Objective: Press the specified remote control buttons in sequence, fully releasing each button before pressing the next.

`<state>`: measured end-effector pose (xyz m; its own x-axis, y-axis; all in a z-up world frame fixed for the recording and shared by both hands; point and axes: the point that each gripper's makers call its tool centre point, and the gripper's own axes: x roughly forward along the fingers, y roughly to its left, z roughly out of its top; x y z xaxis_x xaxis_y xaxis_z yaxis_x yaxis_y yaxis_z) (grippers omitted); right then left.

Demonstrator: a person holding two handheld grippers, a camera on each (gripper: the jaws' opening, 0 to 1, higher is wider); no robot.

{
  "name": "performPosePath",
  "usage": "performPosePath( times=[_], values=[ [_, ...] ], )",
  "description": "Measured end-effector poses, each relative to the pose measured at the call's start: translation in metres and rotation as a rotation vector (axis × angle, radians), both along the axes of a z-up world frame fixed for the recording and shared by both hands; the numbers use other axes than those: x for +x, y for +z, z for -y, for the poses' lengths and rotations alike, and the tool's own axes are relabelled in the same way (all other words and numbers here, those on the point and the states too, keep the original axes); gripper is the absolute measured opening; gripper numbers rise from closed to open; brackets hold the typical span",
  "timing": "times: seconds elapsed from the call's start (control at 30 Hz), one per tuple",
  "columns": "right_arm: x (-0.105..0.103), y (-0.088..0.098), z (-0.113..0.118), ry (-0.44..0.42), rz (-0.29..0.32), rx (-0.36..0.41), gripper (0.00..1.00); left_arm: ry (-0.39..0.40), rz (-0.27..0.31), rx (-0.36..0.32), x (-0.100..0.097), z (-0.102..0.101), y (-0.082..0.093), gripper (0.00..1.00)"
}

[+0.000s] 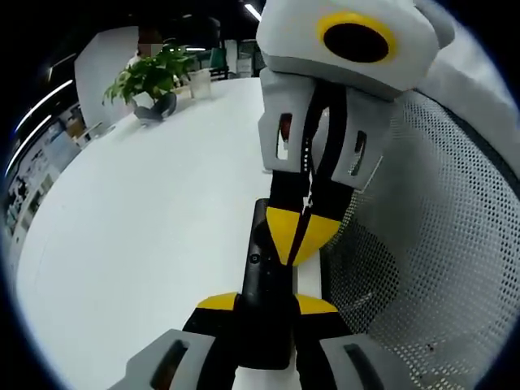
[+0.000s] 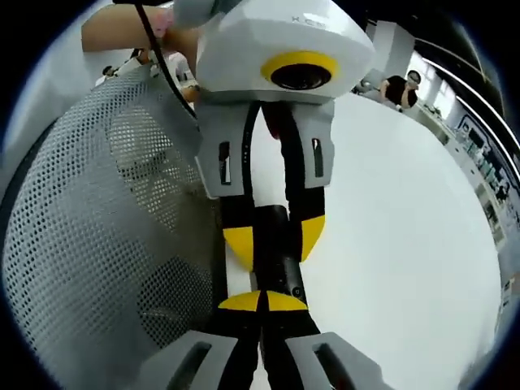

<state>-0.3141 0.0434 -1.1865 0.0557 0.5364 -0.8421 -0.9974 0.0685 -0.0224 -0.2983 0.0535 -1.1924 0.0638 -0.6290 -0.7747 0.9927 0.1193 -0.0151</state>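
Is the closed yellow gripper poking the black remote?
Touching. In the left gripper view, the right gripper, tips shut together, presses down onto the remote control, which the left gripper clamps from both sides.

A broad white worktop (image 1: 146,219) sweeps away toward a leafy potted plant (image 1: 150,77). A grey mesh basket (image 1: 431,244) sits alongside, ceiling strip lights (image 1: 253,11) glow overhead, and people (image 2: 398,88) sit beyond.

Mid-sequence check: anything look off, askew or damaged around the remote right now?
Nothing stands out. The left gripper clamps the black remote at its near end, and the right gripper has its closed tips down on the remote's top. The white table and the mesh basket beside the remote look intact, with nothing spilled.
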Motion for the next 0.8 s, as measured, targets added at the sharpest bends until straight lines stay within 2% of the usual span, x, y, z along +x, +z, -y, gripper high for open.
performPosePath(
  times=[0.13, 0.23, 0.43, 0.53, 0.6, 0.8],
  values=[
    [0.000, 0.002, 0.000, -0.024, -0.041, 0.034, 0.00, -0.009, 0.003, 0.006, 0.000, 0.000, 0.000, 0.23],
    [-0.001, 0.005, 0.002, -0.066, -0.112, 0.067, 0.00, -0.012, 0.004, 0.003, 0.000, 0.000, 0.000, 0.23],
    [0.016, 0.008, 0.005, -0.073, -0.056, 0.055, 0.00, -0.019, 0.003, 0.007, -0.001, 0.000, 0.000, 0.23],
    [0.012, 0.004, 0.002, -0.045, -0.077, 0.041, 0.00, -0.018, 0.003, 0.004, -0.001, 0.000, 0.000, 0.23],
    [0.011, 0.005, 0.002, -0.011, -0.045, 0.028, 0.00, -0.017, 0.002, 0.003, -0.001, 0.000, 0.000, 0.23],
    [0.014, 0.004, 0.001, -0.003, -0.024, 0.011, 0.00, -0.023, 0.004, 0.002, 0.000, 0.000, 0.000, 0.23]
  ],
)
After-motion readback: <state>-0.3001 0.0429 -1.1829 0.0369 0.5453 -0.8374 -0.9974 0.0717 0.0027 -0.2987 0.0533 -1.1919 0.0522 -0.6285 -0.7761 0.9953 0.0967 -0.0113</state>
